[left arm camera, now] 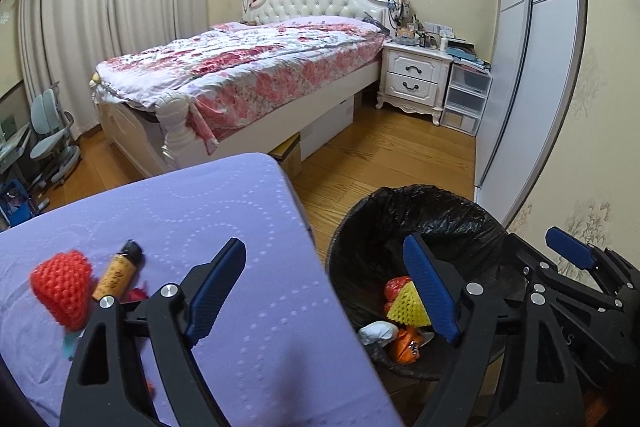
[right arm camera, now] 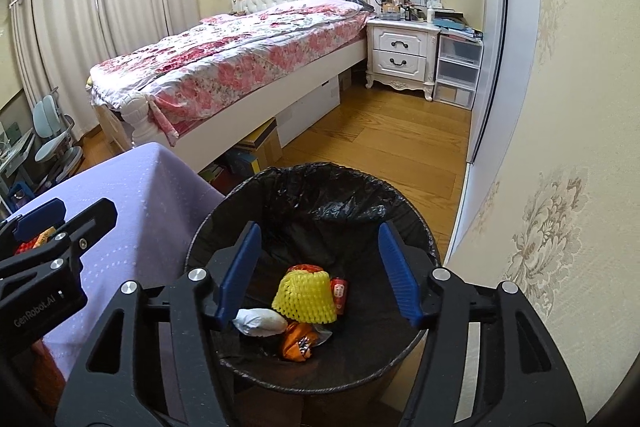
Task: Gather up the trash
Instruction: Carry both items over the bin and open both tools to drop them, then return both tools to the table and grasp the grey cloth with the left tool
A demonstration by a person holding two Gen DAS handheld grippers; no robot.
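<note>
A bin lined with a black bag [right arm camera: 360, 187] stands on the floor beside a table with a purple cloth [left arm camera: 220, 211]. My right gripper [right arm camera: 320, 275] hangs open over the bin with nothing between its fingers. At the bottom of the bin lie a yellow foam net [right arm camera: 304, 297], a white paper wad [right arm camera: 258, 321], an orange wrapper [right arm camera: 298, 343] and a small red packet [right arm camera: 339, 293]. My left gripper [left arm camera: 324, 287] is open and empty, straddling the table's edge and the bin [left arm camera: 420, 195]. On the cloth at the left lie a red foam net [left arm camera: 60, 291] and a brown lighter with a black cap [left arm camera: 116, 271].
A bed with a floral quilt [left arm camera: 248, 75] fills the room's middle, with boxes under it. A white nightstand [left arm camera: 414, 77] and clear plastic drawers [left arm camera: 466, 99] stand by the wardrobe's sliding door [left arm camera: 520, 67]. Bare wooden floor [left arm camera: 400, 155] lies between bed and bin. The papered wall [right arm camera: 560, 187] is close on the right.
</note>
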